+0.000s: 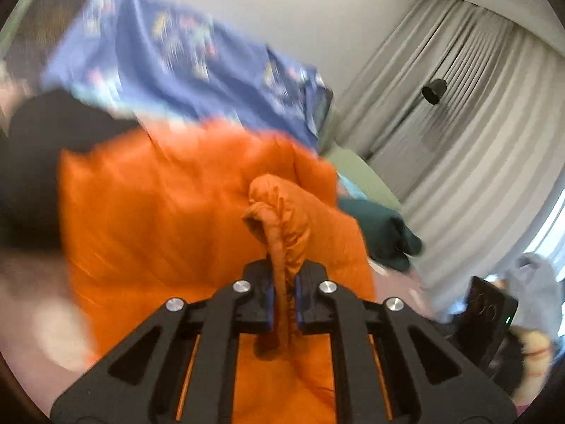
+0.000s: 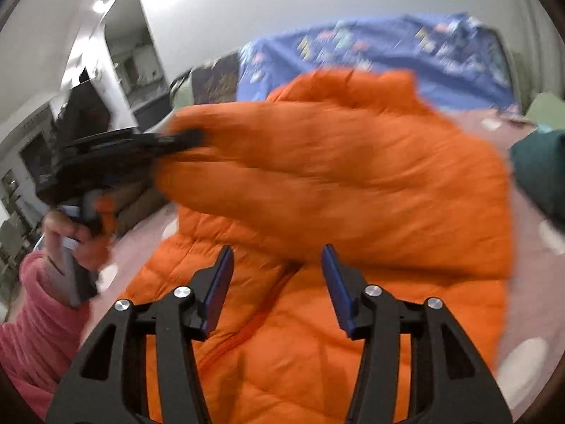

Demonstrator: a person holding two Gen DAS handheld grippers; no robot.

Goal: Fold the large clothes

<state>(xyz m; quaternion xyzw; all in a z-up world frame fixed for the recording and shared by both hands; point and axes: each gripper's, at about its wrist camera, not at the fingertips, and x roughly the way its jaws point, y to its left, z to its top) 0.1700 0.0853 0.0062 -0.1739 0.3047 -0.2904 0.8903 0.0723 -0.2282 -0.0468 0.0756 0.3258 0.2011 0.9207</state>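
Observation:
An orange puffer jacket (image 2: 317,335) lies on a pinkish surface. My left gripper (image 1: 284,282) is shut on the jacket's cuff (image 1: 279,219), with a bunched fold of orange fabric standing up between its pads. In the right wrist view the left gripper (image 2: 180,141) holds a sleeve (image 2: 335,162) lifted across the jacket body, blurred by motion. My right gripper (image 2: 279,275) is open and empty, hovering just above the jacket's middle, below the lifted sleeve.
A blue patterned sheet (image 1: 183,63) hangs behind the jacket, also in the right wrist view (image 2: 388,49). A dark teal garment (image 1: 385,233) lies to the right. Grey curtains (image 1: 459,123) and a dark device (image 1: 487,321) are at the far right. A pink-sleeved arm (image 2: 39,318) holds the left gripper.

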